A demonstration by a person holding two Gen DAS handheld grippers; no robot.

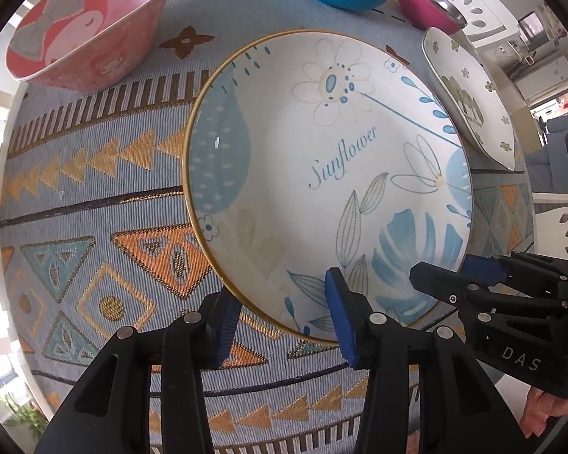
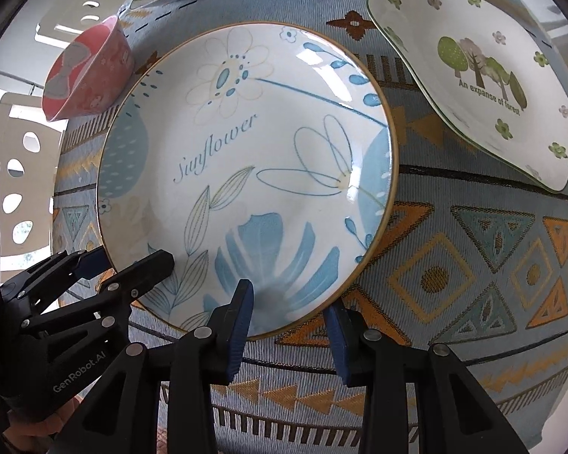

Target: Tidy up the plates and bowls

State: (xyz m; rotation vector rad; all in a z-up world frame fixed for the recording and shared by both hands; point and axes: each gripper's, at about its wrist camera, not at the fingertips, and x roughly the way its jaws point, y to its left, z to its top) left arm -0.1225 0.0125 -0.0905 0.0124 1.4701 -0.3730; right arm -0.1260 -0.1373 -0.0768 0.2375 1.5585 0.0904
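Here, Sunflower plate [image 1: 284, 174] rim between both grippers' parted fingers.

Round plate [image 1: 322, 174], centre: blue script "Sunflower", legible in both wrist views. Square plate [image 2: 481, 75], under the printed trees: "An expanse of forest". Black body of the right tongs [image 1: 447, 276], seen in the left wrist view, carries "DAS" in white; black body of the left tongs [image 2: 132, 261], seen in the right wrist view, carries "GenRobot.AI".

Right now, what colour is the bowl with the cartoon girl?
Pink bowl, clearest in the left wrist view.
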